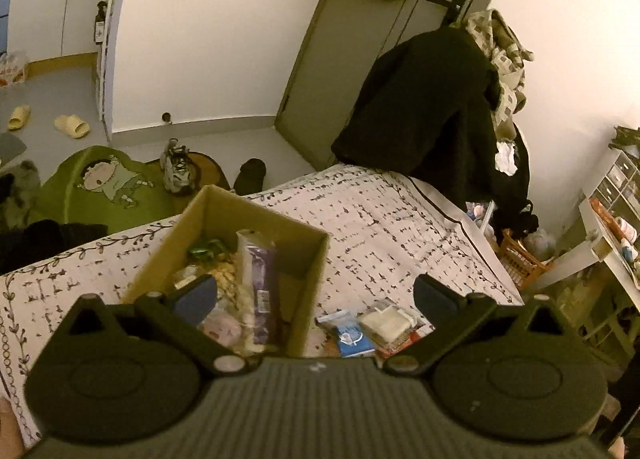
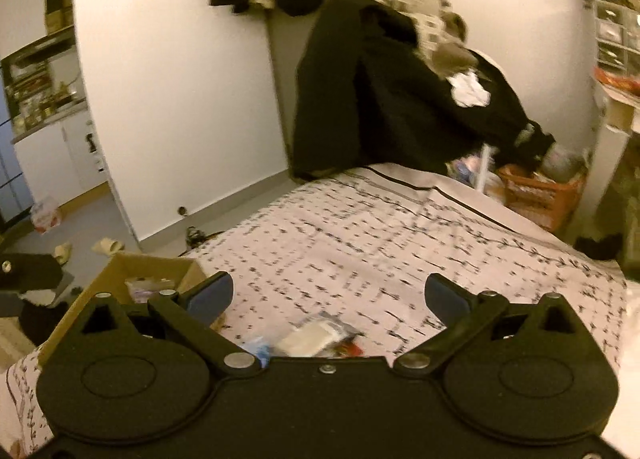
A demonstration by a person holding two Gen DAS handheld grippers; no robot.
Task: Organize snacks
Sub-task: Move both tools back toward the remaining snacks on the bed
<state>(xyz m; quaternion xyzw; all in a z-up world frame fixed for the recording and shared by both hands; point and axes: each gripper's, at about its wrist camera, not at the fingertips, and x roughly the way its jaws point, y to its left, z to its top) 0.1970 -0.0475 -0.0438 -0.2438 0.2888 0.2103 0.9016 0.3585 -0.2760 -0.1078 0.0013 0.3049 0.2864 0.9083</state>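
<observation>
An open cardboard box (image 1: 304,259) stands on the patterned bedspread (image 1: 380,227), holding several snack packs, among them a long purple pack (image 1: 262,279) leaning upright. Right of the box lie a blue packet (image 1: 352,335) and a clear-wrapped white pack (image 1: 390,321). My left gripper (image 1: 316,295) hangs open above the box's right wall, nothing between its fingers. In the right wrist view, my right gripper (image 2: 328,295) is open and empty above the loose packs (image 2: 308,339), which are blurred. The box (image 2: 120,271) shows at the left there.
Dark coats (image 1: 432,99) hang over a chair at the bed's far corner. An orange crate (image 2: 540,191) sits beside the bed at right, with a white shelf unit (image 1: 616,219). On the floor at left are a green cartoon mat (image 1: 108,187), sneakers (image 1: 178,167) and slippers (image 1: 70,125).
</observation>
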